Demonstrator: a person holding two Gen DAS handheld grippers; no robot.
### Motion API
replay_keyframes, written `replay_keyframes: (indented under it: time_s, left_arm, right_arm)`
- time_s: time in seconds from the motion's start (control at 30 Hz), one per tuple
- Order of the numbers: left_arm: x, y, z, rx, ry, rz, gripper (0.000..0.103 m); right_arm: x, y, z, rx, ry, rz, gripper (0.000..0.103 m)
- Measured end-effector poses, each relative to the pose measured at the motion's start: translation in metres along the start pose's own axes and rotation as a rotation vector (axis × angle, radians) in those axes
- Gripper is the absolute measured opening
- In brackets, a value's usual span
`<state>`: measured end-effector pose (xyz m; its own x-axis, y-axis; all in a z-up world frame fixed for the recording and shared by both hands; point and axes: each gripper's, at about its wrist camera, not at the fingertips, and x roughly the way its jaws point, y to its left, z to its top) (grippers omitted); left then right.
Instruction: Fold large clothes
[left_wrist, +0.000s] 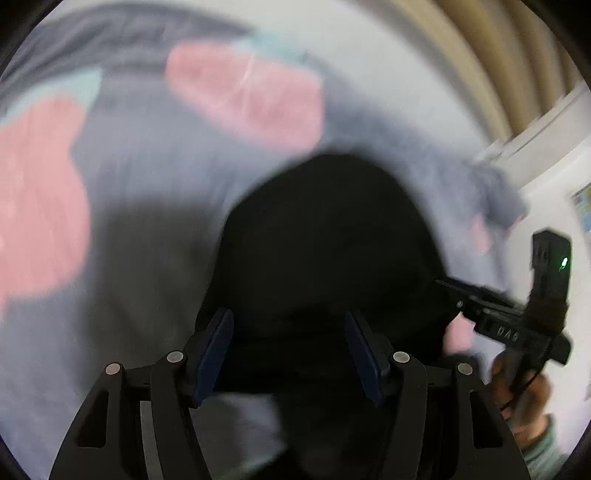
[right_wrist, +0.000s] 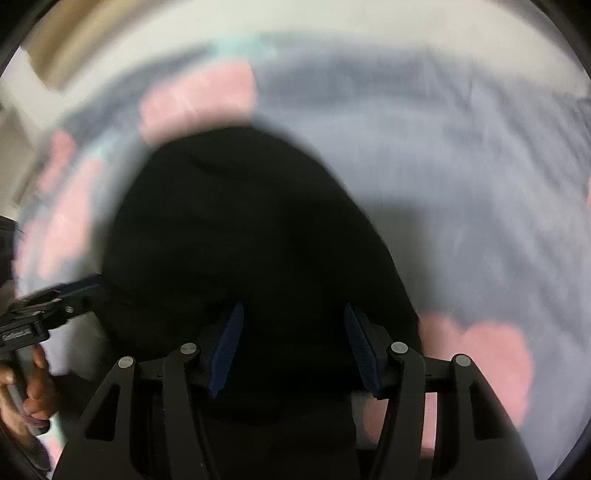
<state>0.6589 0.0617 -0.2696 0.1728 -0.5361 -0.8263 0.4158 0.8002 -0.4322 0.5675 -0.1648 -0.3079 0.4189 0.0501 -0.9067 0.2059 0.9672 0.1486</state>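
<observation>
A black garment (left_wrist: 325, 240) lies bunched on a grey-blue bedsheet (left_wrist: 147, 192) with pink patches. Both views are motion-blurred. My left gripper (left_wrist: 288, 347) is open, its blue-padded fingers (left_wrist: 216, 347) apart just above the near edge of the garment. My right gripper (right_wrist: 293, 347) is open too, over the black garment (right_wrist: 240, 240). The right gripper (left_wrist: 491, 306) shows at the right of the left wrist view, its tips at the garment's edge. The left gripper (right_wrist: 70, 295) shows at the left of the right wrist view, at the garment's other side.
The sheet (right_wrist: 461, 184) covers most of both views. Beige curtains (left_wrist: 480, 55) and a white wall (left_wrist: 546, 192) stand beyond the bed at the right. The person's hands (right_wrist: 26, 387) hold the gripper handles.
</observation>
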Motion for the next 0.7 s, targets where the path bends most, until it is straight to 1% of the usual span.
replay_keyframes:
  time_s: [0.03, 0.1, 0.2, 0.27, 0.37, 0.43, 0.47, 0.5, 0.53, 0.57, 0.63, 0.67, 0.7]
  left_arm:
    - [0.011, 0.006, -0.009, -0.003, 0.011, 0.027, 0.064]
    - [0.017, 0.015, -0.017, -0.01, -0.023, 0.002, 0.064]
    - [0.018, 0.013, -0.011, -0.005, -0.013, 0.014, 0.064]
    - [0.012, 0.01, -0.012, 0.02, -0.022, 0.023, 0.064]
    - [-0.005, 0.006, -0.012, 0.033, -0.041, 0.029, 0.064]
    - [-0.028, 0.006, -0.008, 0.039, -0.088, 0.003, 0.064]
    - [-0.039, 0.005, -0.005, 0.044, -0.112, -0.013, 0.064]
    - [-0.051, 0.004, -0.001, 0.049, -0.134, -0.022, 0.065]
    - [-0.06, 0.004, 0.005, 0.055, -0.149, -0.019, 0.065]
    - [-0.065, 0.003, 0.013, 0.062, -0.157, -0.011, 0.067]
    - [-0.069, 0.005, 0.026, 0.07, -0.159, 0.005, 0.071]
    - [-0.066, 0.006, 0.032, 0.072, -0.151, 0.014, 0.072]
    - [-0.062, 0.008, 0.036, 0.074, -0.142, 0.019, 0.072]
  right_arm:
    - [0.007, -0.003, -0.005, 0.003, 0.001, 0.009, 0.06]
    - [0.014, -0.006, -0.012, -0.003, -0.036, 0.017, 0.06]
    - [0.015, -0.002, -0.007, -0.018, -0.025, -0.011, 0.06]
    - [0.012, -0.002, -0.007, -0.021, -0.017, -0.002, 0.06]
    - [-0.012, -0.012, -0.008, 0.0, -0.015, 0.055, 0.06]
    - [-0.04, -0.021, -0.01, 0.0, -0.064, 0.111, 0.061]
    - [-0.052, -0.026, -0.009, -0.002, -0.085, 0.118, 0.063]
    - [-0.059, -0.03, -0.008, -0.001, -0.1, 0.115, 0.067]
    - [-0.065, -0.035, -0.005, 0.001, -0.114, 0.109, 0.071]
    - [-0.07, -0.041, 0.0, -0.004, -0.131, 0.095, 0.076]
    - [-0.069, -0.053, 0.009, -0.005, -0.142, 0.059, 0.078]
    - [-0.067, -0.057, 0.013, 0.002, -0.137, 0.058, 0.078]
    - [-0.062, -0.063, 0.019, 0.016, -0.119, 0.078, 0.079]
